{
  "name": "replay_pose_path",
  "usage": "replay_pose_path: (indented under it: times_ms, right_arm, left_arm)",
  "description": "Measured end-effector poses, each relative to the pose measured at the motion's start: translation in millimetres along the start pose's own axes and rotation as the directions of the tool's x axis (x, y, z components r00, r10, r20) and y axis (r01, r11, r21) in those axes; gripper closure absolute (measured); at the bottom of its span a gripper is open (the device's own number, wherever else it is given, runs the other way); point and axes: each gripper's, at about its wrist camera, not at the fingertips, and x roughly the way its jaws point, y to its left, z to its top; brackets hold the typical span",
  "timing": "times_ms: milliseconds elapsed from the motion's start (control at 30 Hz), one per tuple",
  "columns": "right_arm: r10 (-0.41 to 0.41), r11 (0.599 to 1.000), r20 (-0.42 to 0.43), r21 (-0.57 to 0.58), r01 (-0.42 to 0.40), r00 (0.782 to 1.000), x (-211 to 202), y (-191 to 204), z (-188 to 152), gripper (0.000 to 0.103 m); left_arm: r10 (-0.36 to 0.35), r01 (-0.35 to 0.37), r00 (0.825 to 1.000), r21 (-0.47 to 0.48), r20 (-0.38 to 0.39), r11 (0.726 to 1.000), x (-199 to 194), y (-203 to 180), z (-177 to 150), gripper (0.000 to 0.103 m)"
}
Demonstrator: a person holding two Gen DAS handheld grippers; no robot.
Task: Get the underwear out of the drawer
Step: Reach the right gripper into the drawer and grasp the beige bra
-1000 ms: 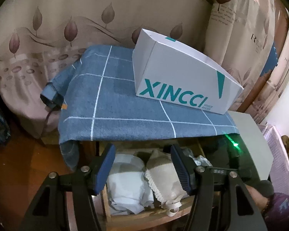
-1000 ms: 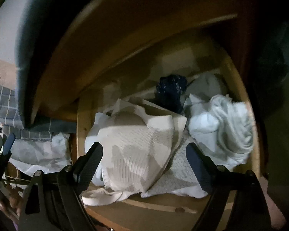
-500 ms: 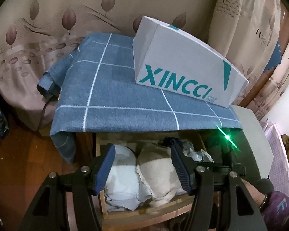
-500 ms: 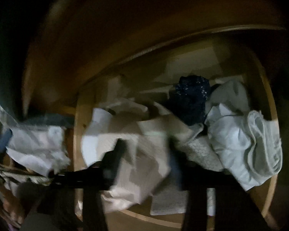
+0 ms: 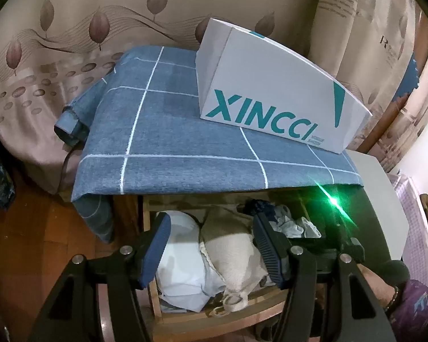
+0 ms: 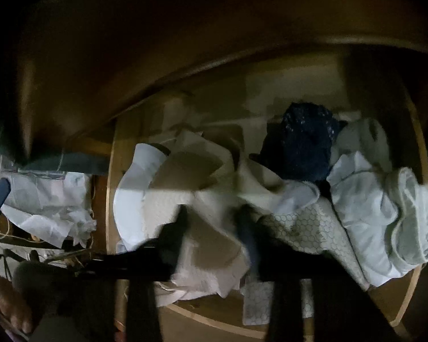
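My right gripper is down in the open drawer, and its jaws are closing on a fold of the cream underwear that lies heaped toward the drawer's front edge. The view is dark and smeared, so I cannot tell how much cloth the fingertips have caught, but the fabric bunches up between them and I judge this to be the pinch before the lift. I pitch the gripper steeply down because the cloth lies low inside the drawer, under the overhang of the cabinet top.

Beyond the cream piece, toward the drawer's back, sits a dark blue lace garment, and along the drawer's far side wall a pale bluish-white bundle. A honeycomb-print cloth lies between the bundle and the cream piece, partly under it.

My left gripper hangs above the drawer's front with its jaws half open and nothing in them; I keep it clear so the right has room. From there I see the cream underwear beside a white garment. Above the drawer, a blue checked cloth covers the cabinet top and a white XINCCI box rests on it.

The risk, I think, is dragging neighbouring pieces out with the cream one.
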Motion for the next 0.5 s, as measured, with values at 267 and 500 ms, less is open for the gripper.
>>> replay_pose_path:
  times_ms: [267, 500]
  right_arm:
    - [0.061, 0.996, 0.072, -0.068, -0.056, 0.996, -33.4, 12.5, -17.4, 0.098]
    - [0.096, 0.993, 0.134, -0.083, -0.086, 0.986, -67.5, 21.6, -26.3, 0.098]
  left_arm:
    - [0.008, -0.009, 1.0, -0.011, -0.009, 1.0, 0.7, 3.8, 0.3, 0.041]
    - [0.014, -0.015, 1.0, -0.031, -0.019, 0.999, 2.5, 9.1, 0.2, 0.041]
